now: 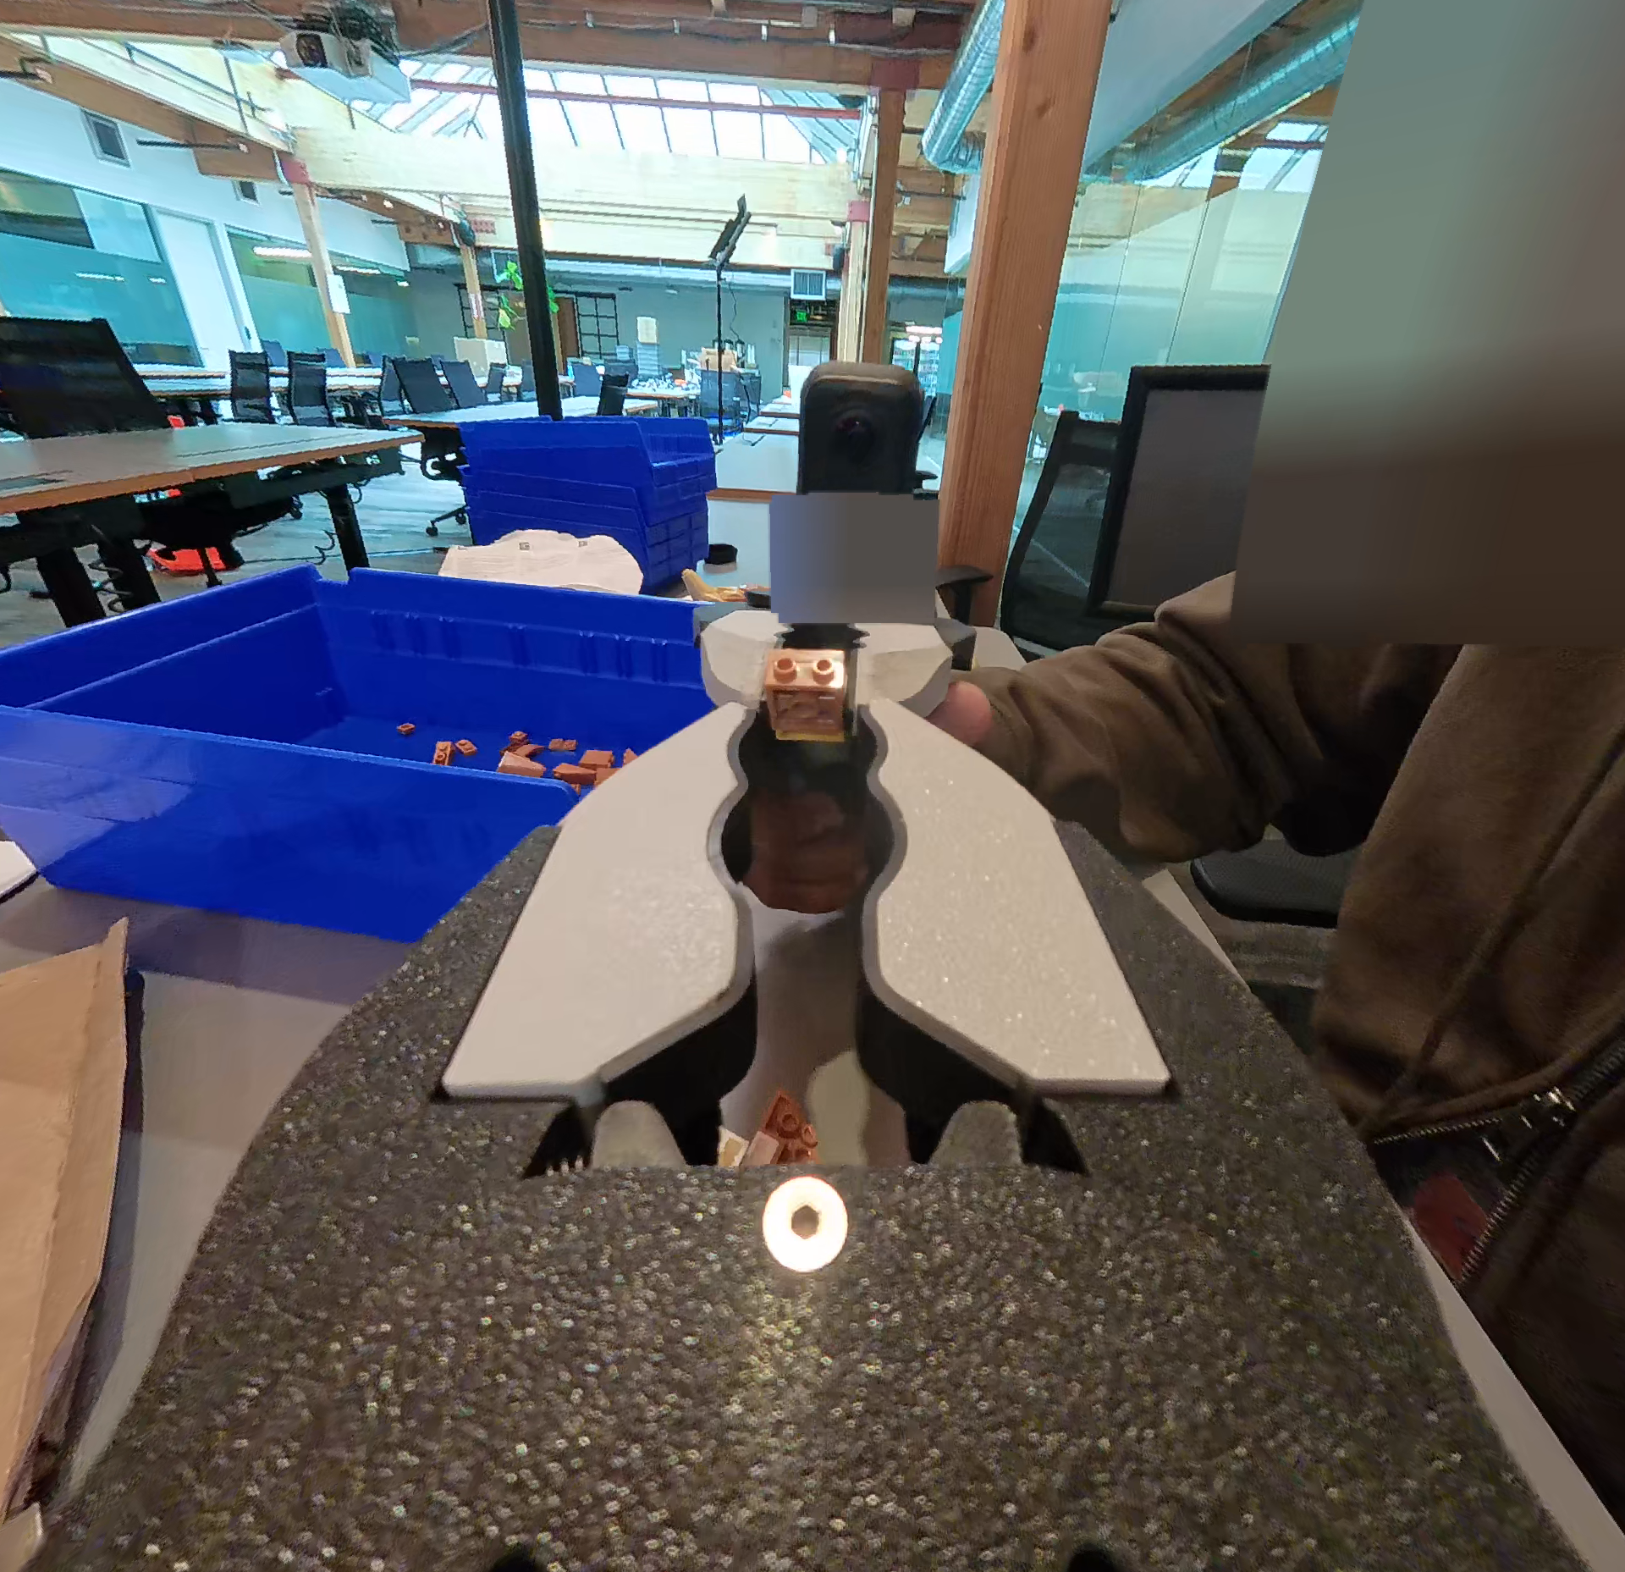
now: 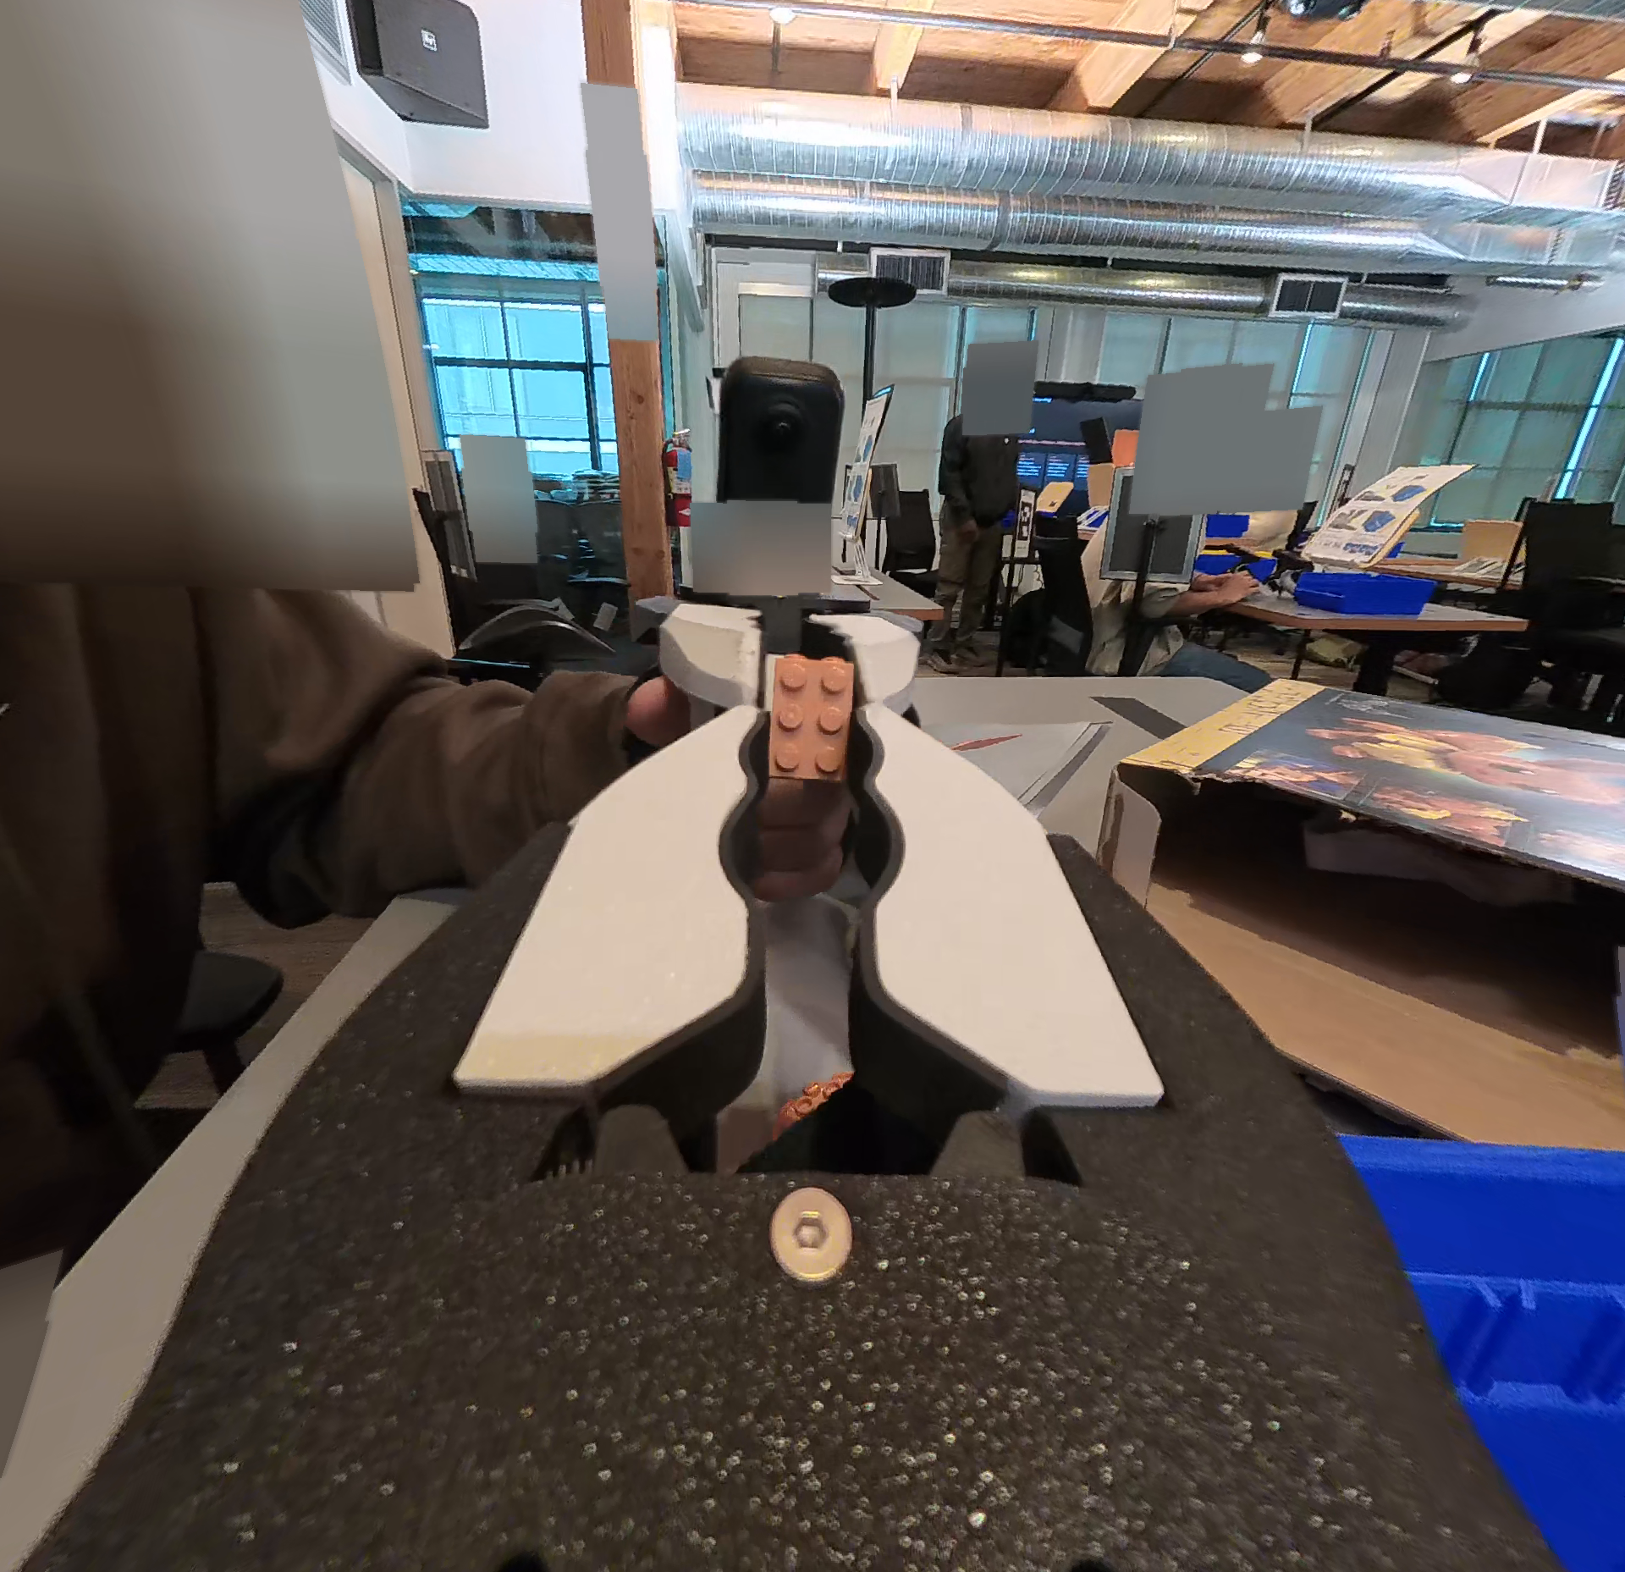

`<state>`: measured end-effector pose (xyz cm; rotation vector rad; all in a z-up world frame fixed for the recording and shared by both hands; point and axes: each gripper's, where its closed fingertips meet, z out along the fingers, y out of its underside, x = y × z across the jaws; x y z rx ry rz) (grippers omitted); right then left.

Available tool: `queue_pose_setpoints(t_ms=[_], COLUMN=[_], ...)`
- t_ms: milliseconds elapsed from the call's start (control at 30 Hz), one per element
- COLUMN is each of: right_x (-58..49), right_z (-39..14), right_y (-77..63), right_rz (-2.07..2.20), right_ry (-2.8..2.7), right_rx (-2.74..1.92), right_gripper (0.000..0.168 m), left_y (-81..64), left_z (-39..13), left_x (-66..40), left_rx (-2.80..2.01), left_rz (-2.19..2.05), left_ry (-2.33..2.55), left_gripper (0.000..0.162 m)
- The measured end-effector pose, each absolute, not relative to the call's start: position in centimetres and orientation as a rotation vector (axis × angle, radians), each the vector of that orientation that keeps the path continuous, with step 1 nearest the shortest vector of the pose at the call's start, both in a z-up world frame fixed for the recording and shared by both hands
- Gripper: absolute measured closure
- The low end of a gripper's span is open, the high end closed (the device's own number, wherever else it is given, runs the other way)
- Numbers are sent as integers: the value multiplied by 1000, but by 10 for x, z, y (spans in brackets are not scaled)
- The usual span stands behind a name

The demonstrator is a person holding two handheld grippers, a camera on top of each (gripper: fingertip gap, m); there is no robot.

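Note:
My two grippers are raised and face each other tip to tip. In the left wrist view my left gripper (image 1: 806, 714) is shut on a small tan-brown studded brick (image 1: 805, 694), two studs up. The right gripper's grey jaws touch the brick from behind, with its black camera (image 1: 857, 426) above. In the right wrist view my right gripper (image 2: 811, 725) is shut on an orange-brown brick (image 2: 811, 729), several studs facing me. The left gripper (image 2: 787, 650) meets it from the far side. I cannot tell whether these are joined pieces. A hand in a brown sleeve (image 1: 1187, 738) holds the far gripper.
A blue bin (image 1: 264, 791) at left holds loose brown bricks (image 1: 545, 756). Stacked blue bins (image 1: 589, 483) stand behind it. A brown paper bag (image 1: 53, 1134) lies near left. An open cardboard box (image 2: 1319, 826) and another blue bin (image 2: 1539, 1310) are at right. People sit at far desks. The grippers are tip to tip, or close to it.

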<state>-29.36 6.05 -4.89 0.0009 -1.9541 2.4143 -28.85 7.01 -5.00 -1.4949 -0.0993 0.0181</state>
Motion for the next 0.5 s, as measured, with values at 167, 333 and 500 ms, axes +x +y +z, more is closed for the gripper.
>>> queue_pose_setpoints(t_ms=[167, 333, 500], right_x=[-292, -291, -290], right_z=[-49, -50, -50], right_y=[59, 59, 59], right_rz=[2398, 2400, 2415], right_ry=[-1952, -1954, -1954], right_rx=[20, 27, 26], right_gripper=[152, 152, 152], left_y=[70, 72, 72], left_z=[-47, -47, -46], left_x=[-289, -286, -286], left_rx=[-1461, -1451, -1448], left_rz=[10, 29, 101], left_ry=[-107, -73, -46], left_gripper=[142, 143, 146])
